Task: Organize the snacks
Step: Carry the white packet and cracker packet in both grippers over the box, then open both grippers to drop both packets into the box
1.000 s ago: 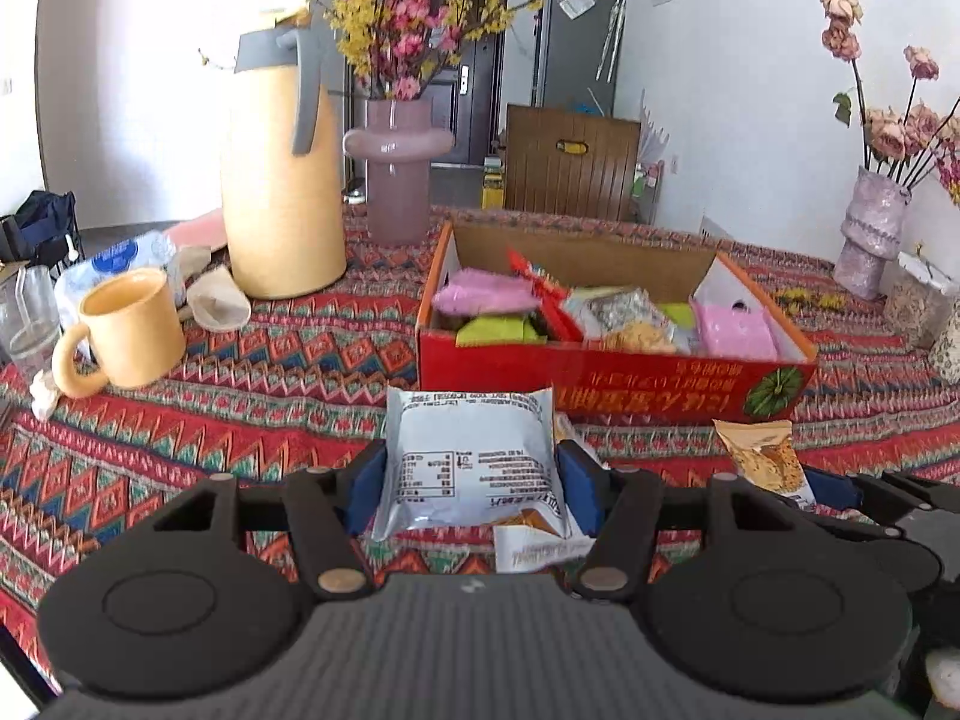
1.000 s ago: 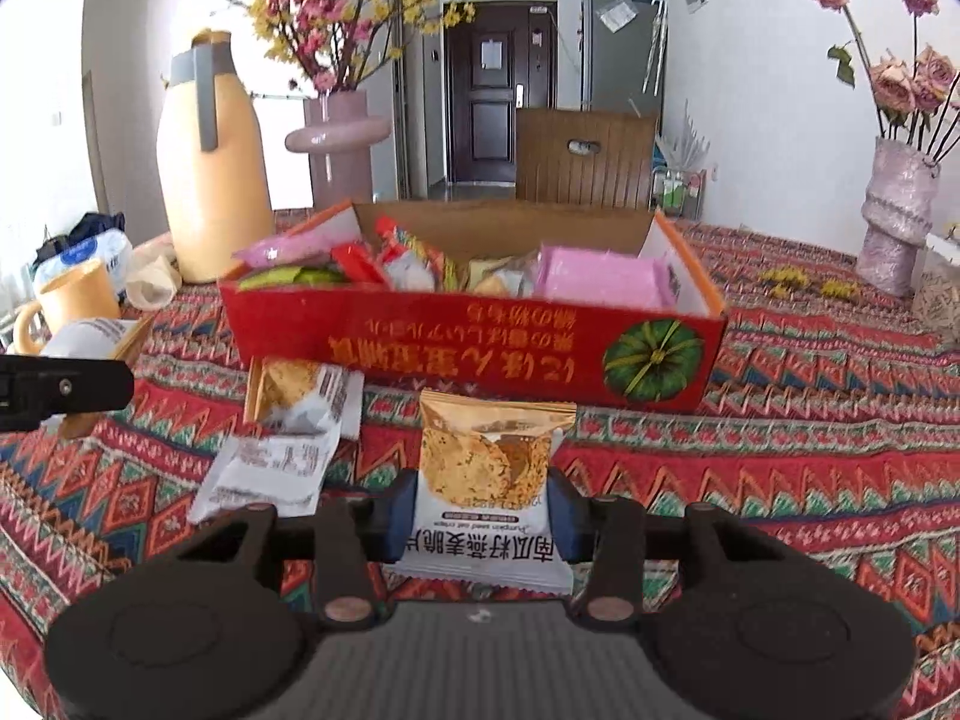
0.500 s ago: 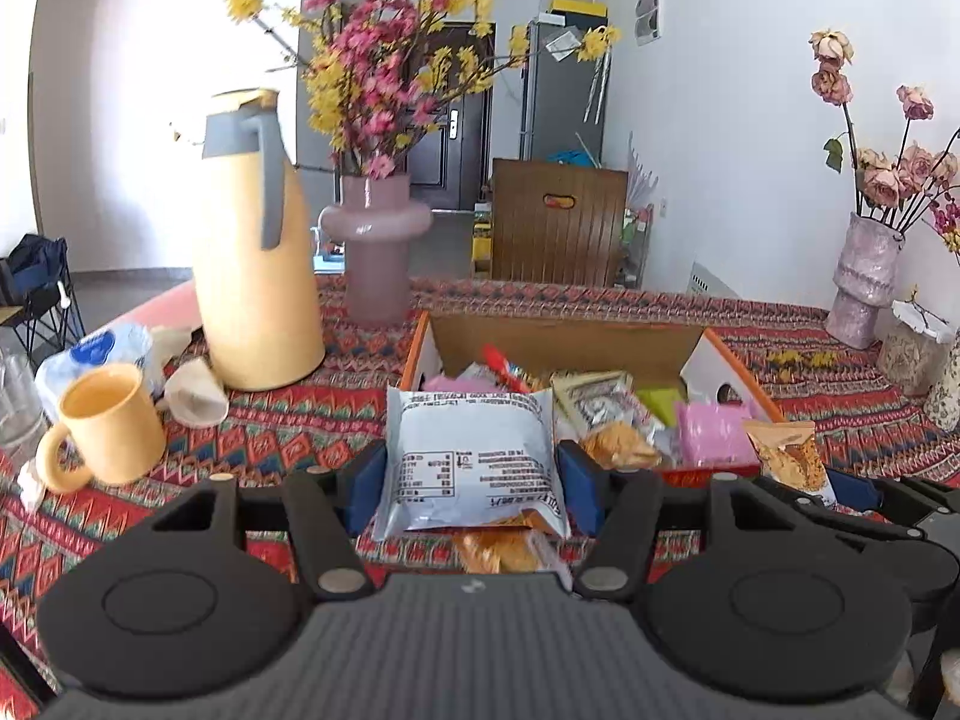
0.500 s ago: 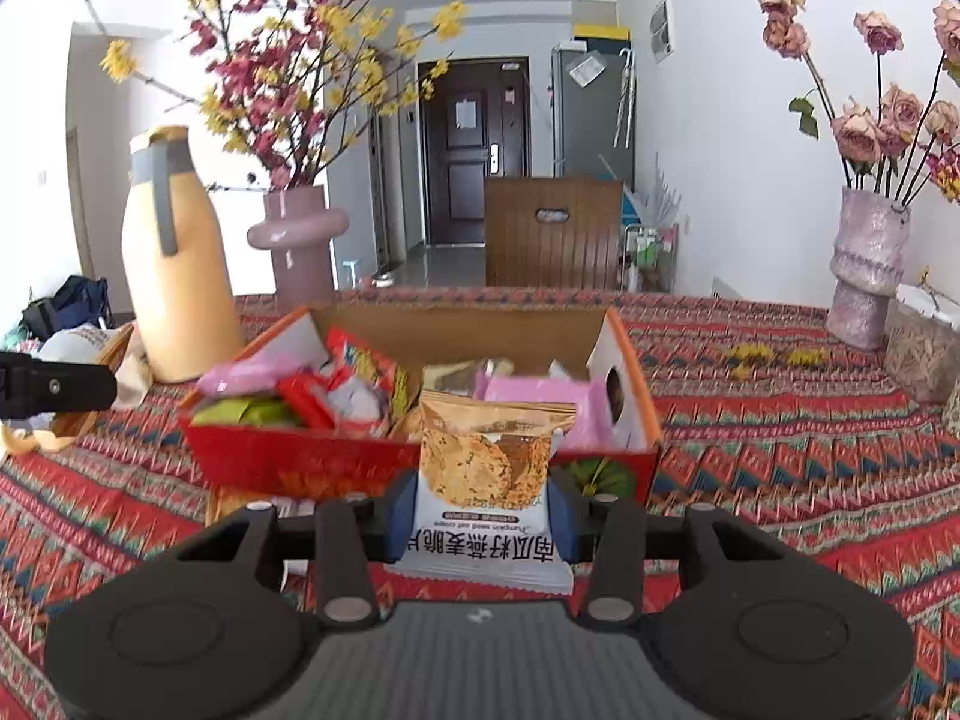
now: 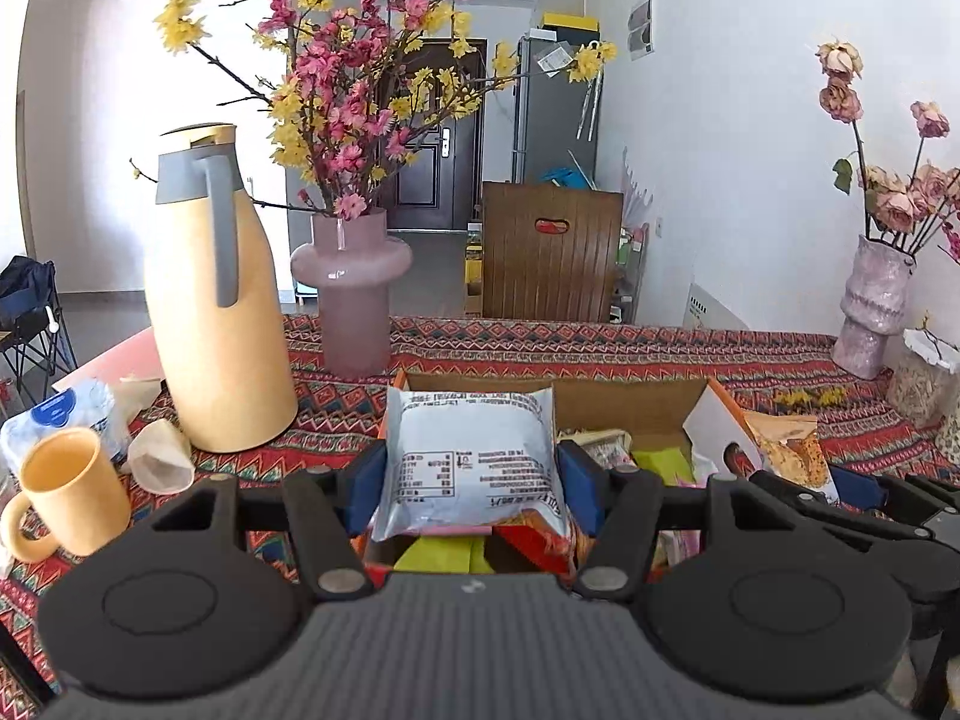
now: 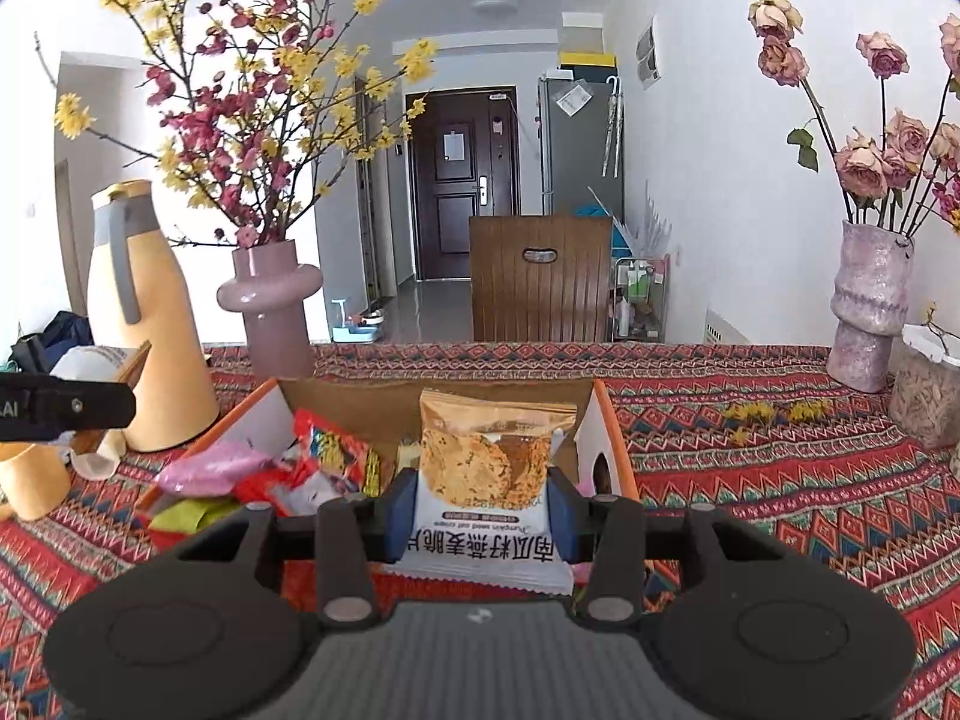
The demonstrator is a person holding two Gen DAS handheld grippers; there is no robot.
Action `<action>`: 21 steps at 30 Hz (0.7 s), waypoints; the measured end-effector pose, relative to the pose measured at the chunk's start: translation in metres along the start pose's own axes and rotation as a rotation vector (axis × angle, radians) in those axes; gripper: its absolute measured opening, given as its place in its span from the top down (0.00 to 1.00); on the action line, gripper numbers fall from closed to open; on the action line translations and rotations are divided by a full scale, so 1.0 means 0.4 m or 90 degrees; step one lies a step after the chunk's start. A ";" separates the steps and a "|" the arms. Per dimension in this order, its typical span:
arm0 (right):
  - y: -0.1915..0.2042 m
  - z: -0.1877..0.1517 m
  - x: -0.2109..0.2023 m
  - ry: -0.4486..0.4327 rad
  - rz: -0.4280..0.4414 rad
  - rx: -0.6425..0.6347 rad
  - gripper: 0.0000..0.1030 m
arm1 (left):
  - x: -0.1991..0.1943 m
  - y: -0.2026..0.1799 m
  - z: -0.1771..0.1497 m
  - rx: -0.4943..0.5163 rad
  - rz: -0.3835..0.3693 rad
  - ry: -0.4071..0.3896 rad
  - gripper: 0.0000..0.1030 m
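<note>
Both grippers are level above the open snack box (image 6: pixel 612 450) on the table (image 6: pixel 780 480). The left gripper (image 5: pixel 471 480) clamps one white packet (image 5: pixel 471 450); the right gripper (image 6: pixel 480 507) clamps one cracker packet (image 6: pixel 486 462). Two flower vases, one jug (image 5: pixel 210 300) and one mug (image 5: pixel 66 489) stand nearby.
</note>
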State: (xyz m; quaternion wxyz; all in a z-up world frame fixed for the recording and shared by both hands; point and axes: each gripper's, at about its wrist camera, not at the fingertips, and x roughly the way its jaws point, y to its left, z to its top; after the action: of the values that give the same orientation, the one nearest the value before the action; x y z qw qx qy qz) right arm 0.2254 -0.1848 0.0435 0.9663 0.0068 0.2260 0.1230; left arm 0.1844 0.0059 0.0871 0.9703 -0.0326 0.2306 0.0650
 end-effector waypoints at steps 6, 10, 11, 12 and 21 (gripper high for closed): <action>0.000 0.027 0.059 -0.007 -0.007 0.007 0.58 | 0.064 0.003 0.022 -0.009 -0.008 -0.004 0.41; 0.008 0.026 0.099 -0.023 -0.016 -0.002 0.58 | 0.115 -0.001 0.015 -0.017 -0.008 -0.002 0.41; 0.007 0.026 0.111 -0.022 -0.017 0.002 0.58 | 0.132 -0.004 0.010 -0.015 -0.009 0.001 0.41; 0.005 0.023 0.122 -0.020 -0.017 0.006 0.58 | 0.147 -0.006 0.005 -0.014 -0.011 0.003 0.41; -0.009 -0.017 0.186 -0.016 -0.029 -0.002 0.58 | 0.237 -0.018 -0.053 0.005 -0.013 -0.006 0.41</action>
State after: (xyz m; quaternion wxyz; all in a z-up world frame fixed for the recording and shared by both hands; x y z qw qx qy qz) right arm 0.2877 -0.1708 0.0050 0.9716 0.0019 0.2139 0.1013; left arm 0.2598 0.0075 0.0257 0.9721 -0.0309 0.2262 0.0546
